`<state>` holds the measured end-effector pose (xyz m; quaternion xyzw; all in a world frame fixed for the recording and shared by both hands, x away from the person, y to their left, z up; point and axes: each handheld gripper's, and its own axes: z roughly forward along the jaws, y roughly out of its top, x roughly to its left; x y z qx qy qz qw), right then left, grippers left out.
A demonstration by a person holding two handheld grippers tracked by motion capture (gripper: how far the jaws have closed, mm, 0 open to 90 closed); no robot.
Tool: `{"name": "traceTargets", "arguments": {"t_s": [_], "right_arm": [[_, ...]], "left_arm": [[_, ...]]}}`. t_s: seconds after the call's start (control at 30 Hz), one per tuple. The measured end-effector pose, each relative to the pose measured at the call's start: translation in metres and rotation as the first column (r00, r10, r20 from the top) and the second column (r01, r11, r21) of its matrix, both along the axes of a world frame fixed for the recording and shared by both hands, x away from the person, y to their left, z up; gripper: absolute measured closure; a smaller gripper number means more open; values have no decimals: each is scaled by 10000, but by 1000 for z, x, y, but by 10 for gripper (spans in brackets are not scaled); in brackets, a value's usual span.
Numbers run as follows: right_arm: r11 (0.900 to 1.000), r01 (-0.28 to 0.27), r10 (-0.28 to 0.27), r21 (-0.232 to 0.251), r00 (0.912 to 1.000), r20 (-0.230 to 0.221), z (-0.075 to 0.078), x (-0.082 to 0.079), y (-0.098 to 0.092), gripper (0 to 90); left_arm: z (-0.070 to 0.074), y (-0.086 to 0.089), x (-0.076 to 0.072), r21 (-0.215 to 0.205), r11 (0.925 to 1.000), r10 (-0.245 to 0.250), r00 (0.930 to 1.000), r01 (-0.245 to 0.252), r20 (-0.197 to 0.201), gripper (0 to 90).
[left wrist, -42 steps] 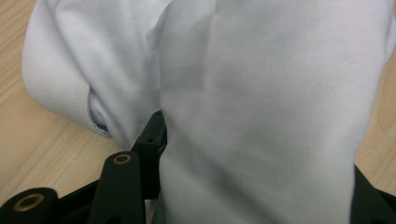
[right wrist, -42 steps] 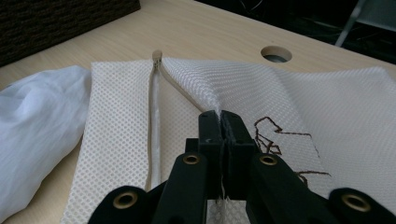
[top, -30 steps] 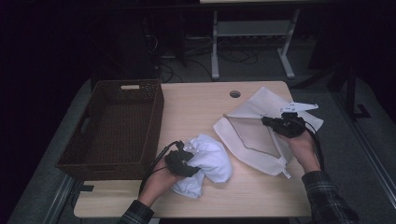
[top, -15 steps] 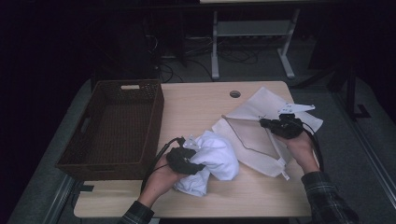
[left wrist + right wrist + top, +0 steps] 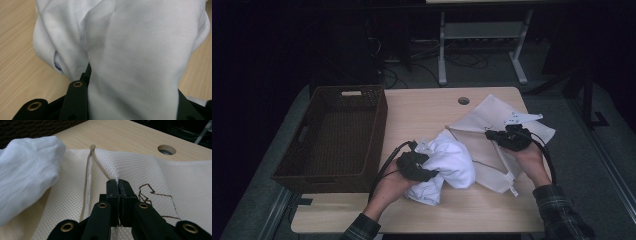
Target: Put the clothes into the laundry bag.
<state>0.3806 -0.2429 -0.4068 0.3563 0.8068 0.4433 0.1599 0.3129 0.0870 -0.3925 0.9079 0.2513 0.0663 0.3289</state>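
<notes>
The table [image 5: 482, 210] carries a dark wicker basket [image 5: 337, 135] at its left and, right of centre, a cream mesh bag [image 5: 492, 120] lying flat with its zip opening toward the white cloth [image 5: 452, 162], which sits bunched just beside it, apparently about to be stuffed in. The left gripper [image 5: 414, 167] grasps that cloth, a thick fold wedged between its jaws and the bundle partly raised off the wood. The right gripper [image 5: 118, 185] is clenched on the bag's upper layer by the zip [image 5: 88, 177], tenting it up, probably to hold the mouth open for the cloth.
</notes>
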Motion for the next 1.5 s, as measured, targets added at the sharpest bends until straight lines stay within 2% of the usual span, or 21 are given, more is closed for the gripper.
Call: {"name": "traceTargets", "arguments": {"t_s": [0.43, 0.7, 1.33, 1.5], "right_arm": [[9994, -339, 339, 17, 9994, 5, 1, -3, 4, 872], [9988, -481, 481, -40, 9988, 52, 2, -4, 7, 871], [9973, -719, 721, -154, 9974, 79, 2, -6, 16, 871], [9969, -767, 768, -189, 9970, 58, 1, -7, 19, 871]], "left_arm": [[-9, -31, 9, 259, 9979, -583, 9982, 585, -100, 607], [-16, -45, 17, 369, 9971, -657, 9977, 662, -136, 607], [-25, -69, 40, 488, 9988, -86, 9999, 82, 76, 606], [-29, -76, 46, 570, 9983, 125, 9999, -126, 19, 606]]}}
